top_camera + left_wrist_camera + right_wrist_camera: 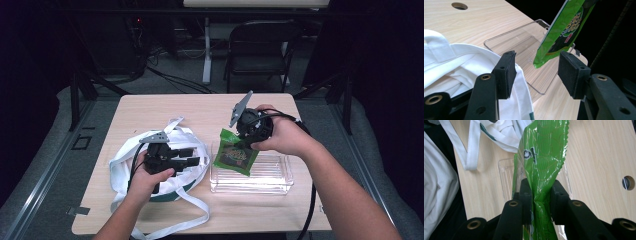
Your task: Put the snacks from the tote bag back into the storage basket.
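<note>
My right gripper point(244, 141) point(541, 201) is shut on a green snack packet point(235, 155) point(542, 160), which hangs over the left end of a clear plastic tray point(270, 175) point(505, 173). A white cloth bag point(125, 162) point(461, 67) with long straps lies on the left of the table. My left gripper point(192, 156) point(536, 72) is held over the bag, open, pointing toward the tray. Nothing sits between its pads; the bag's rim lies just under the left pad point(505, 72). The packet point(564, 30) hangs beyond the jaws, above the tray point(524, 42).
The wooden table point(150, 107) has a round cable hole point(459, 5) point(628, 182). A loose bag strap point(195, 205) trails toward the front edge. A black folding chair point(260, 50) stands behind the table.
</note>
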